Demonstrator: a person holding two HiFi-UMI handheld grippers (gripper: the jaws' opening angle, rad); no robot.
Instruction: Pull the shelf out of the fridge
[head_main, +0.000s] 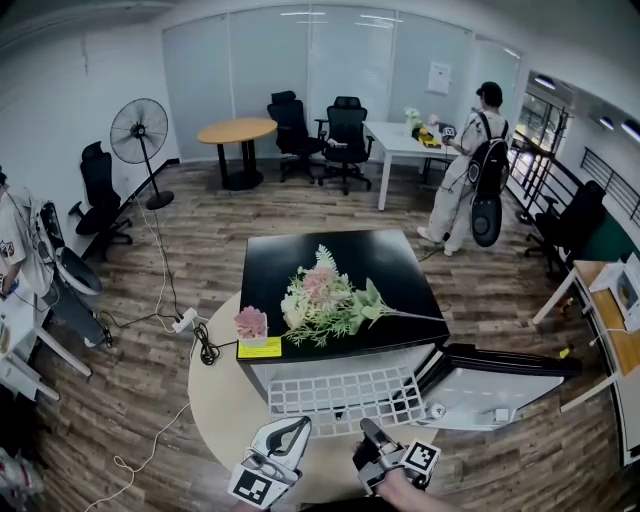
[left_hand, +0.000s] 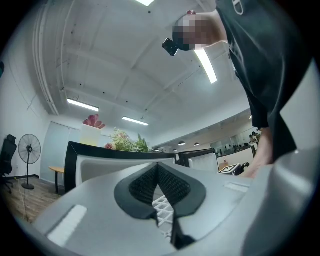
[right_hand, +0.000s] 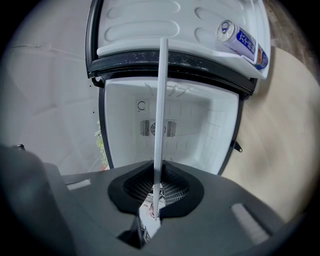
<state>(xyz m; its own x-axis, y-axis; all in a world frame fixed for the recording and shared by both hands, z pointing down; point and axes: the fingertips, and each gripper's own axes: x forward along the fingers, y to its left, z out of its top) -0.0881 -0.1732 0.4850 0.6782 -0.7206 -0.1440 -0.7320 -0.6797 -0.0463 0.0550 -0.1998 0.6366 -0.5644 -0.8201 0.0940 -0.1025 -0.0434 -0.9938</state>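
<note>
Right gripper (head_main: 368, 432): jaws clamped on the near edge of the shelf (head_main: 340, 398); in the right gripper view it runs edge-on between the pads as a thin white bar.
Left gripper (head_main: 297, 428): tips together at the shelf's front left edge. White grid shows through the gap behind the tips, but I cannot tell whether a wire is pinched.
Shelf: white wire grid, lying level, sticking out of the open front of the fridge (head_main: 385, 255).
Fridge: small, with a black top and a bare white inside, standing on a round beige surface (head_main: 215, 400).
Door (head_main: 500, 390): swung open to the right, with a can (right_hand: 240, 40) lying in its pocket.
On top: a bunch of flowers (head_main: 325, 300), a small potted pink flower (head_main: 251, 325) at the front left corner, and a yellow label (head_main: 259, 348) just beside it.
Beyond: a standing fan (head_main: 139, 132) at the left and a person with a backpack (head_main: 470, 170) at a white desk.
</note>
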